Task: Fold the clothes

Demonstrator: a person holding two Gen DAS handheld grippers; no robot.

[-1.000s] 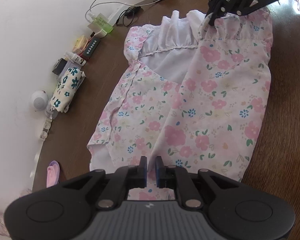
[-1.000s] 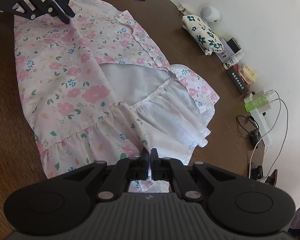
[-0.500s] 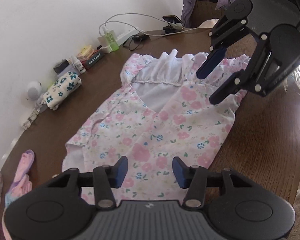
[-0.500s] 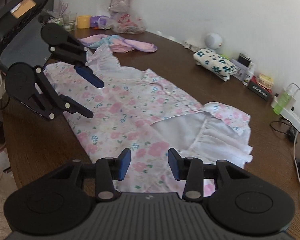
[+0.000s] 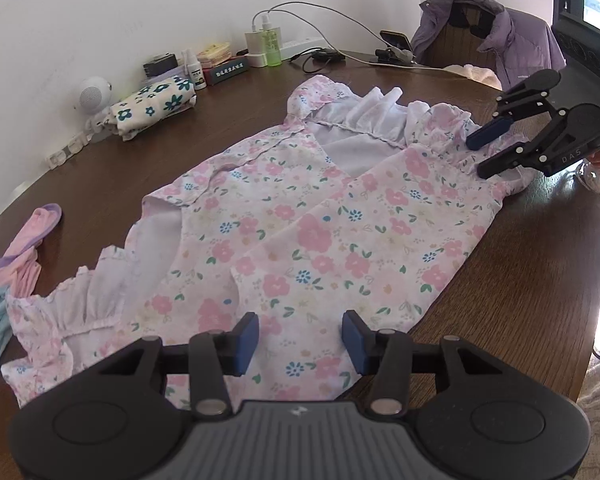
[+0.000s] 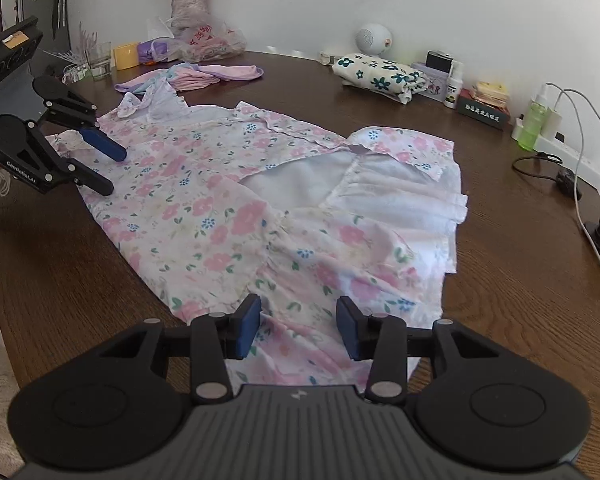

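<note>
Left tongs (image 5: 300,338): jaws apart with nothing between the pads, having just been opening; they hover low over the near hem end of the dress.
Floral dress (image 5: 320,220): lies flat mid-desk, one long side folded over toward the middle, likely laid down so the next fold can start; pale lining shows at 12 o'clock.
Right tongs (image 6: 298,326): likewise parted and empty, jaws just opened, above the gathered ruffle end.
Pose: both tongs tilt downward at opposite ends of the dress, facing each other.
Desk (image 5: 520,280): dark wood, bare at 3 o'clock.
Folded floral cloth (image 5: 152,104): near the wall at 10 o'clock, apart from the dress.
</note>
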